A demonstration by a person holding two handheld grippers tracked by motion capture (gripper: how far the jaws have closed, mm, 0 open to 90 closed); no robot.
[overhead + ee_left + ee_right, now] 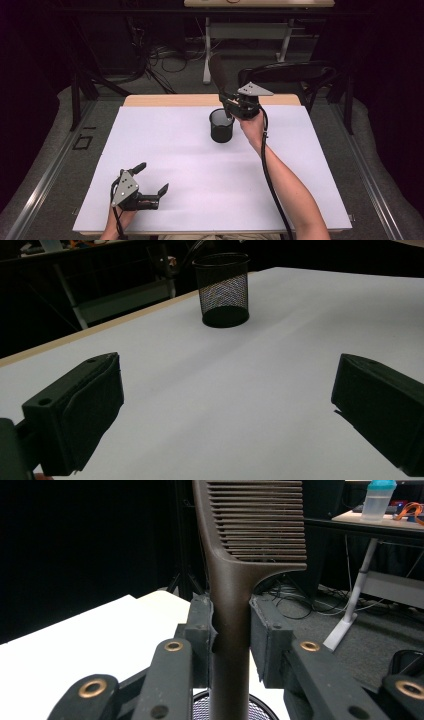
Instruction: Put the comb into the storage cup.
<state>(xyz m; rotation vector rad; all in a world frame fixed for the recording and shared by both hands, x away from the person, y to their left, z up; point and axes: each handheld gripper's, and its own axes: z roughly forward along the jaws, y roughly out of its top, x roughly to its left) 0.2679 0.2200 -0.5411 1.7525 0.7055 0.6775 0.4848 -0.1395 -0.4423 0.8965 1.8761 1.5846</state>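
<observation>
Right tool [231,106] clamped on brown comb [231,605] (upright) above mesh cup [221,126], left tool [151,178] wide open, empty

Chair [300,70] – bottle [377,500] (far desk)

A lab: black-curtained surround, cable tangle [165,57] on the floor, white-covered table [165,165], workbench [260,3] behind.
</observation>
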